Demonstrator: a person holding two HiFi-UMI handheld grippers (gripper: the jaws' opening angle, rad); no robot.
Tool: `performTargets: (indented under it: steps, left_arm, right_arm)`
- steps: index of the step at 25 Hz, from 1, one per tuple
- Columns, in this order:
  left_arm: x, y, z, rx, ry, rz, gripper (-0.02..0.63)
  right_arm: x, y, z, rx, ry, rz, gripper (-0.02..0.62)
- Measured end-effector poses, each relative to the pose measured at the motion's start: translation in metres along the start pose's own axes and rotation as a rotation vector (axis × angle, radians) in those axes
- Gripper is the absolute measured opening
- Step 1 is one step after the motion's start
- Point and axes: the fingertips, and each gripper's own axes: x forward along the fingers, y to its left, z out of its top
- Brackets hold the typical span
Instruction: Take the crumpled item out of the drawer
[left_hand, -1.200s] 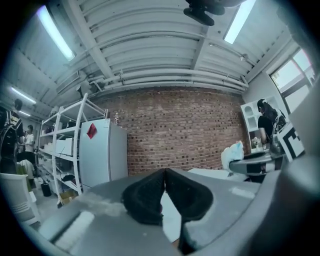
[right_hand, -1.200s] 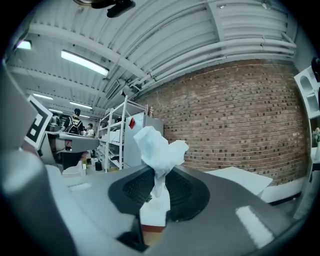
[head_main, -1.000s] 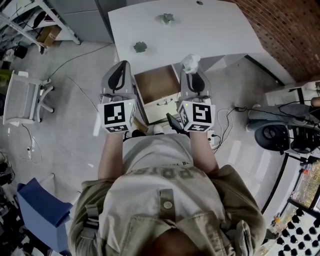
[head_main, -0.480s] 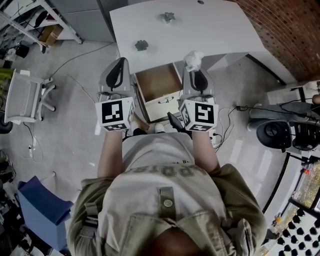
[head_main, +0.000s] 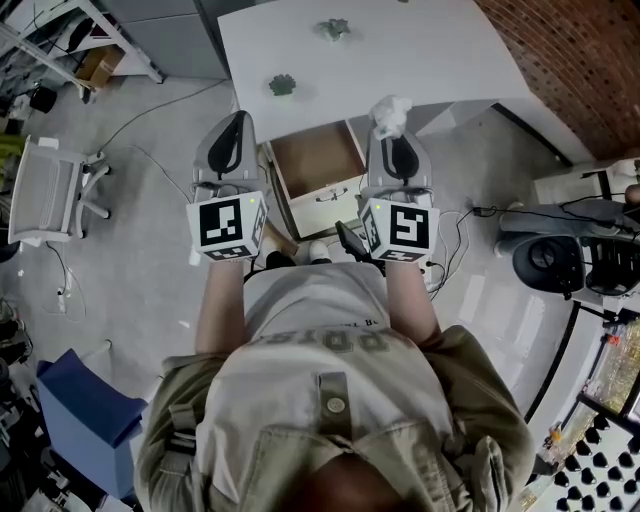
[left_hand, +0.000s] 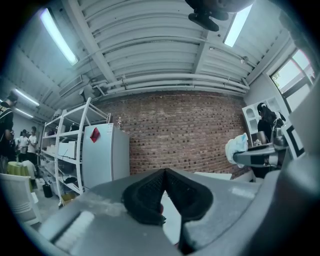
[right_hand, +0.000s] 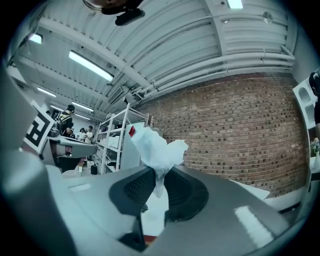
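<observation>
Overhead, both jaw pairs hide under their housings; the gripper views show your right gripper (right_hand: 159, 182) pinching the crumpled white tissue (right_hand: 157, 150) right of the open drawer (head_main: 318, 160), and your left gripper (left_hand: 164, 180) closed and empty.

wear: khaki vest (head_main: 330, 440), grey tee (head_main: 315, 300) | left gripper (left_hand: 164, 172), right gripper (right_hand: 159, 176): grey shells, black ribbed fingers (left_hand: 144, 192), black-white marker cubes (head_main: 228, 226)
</observation>
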Motion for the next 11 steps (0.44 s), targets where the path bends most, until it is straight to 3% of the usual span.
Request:
performTargets:
  steps: [11]
  left_arm:
    - [0.0035,0.0059,-0.0029,-0.011,0.011,0.015,0.006]
  right_arm:
    - [0.008,0.0042,0.0046,-0.021,-0.002,0.022,0.055]
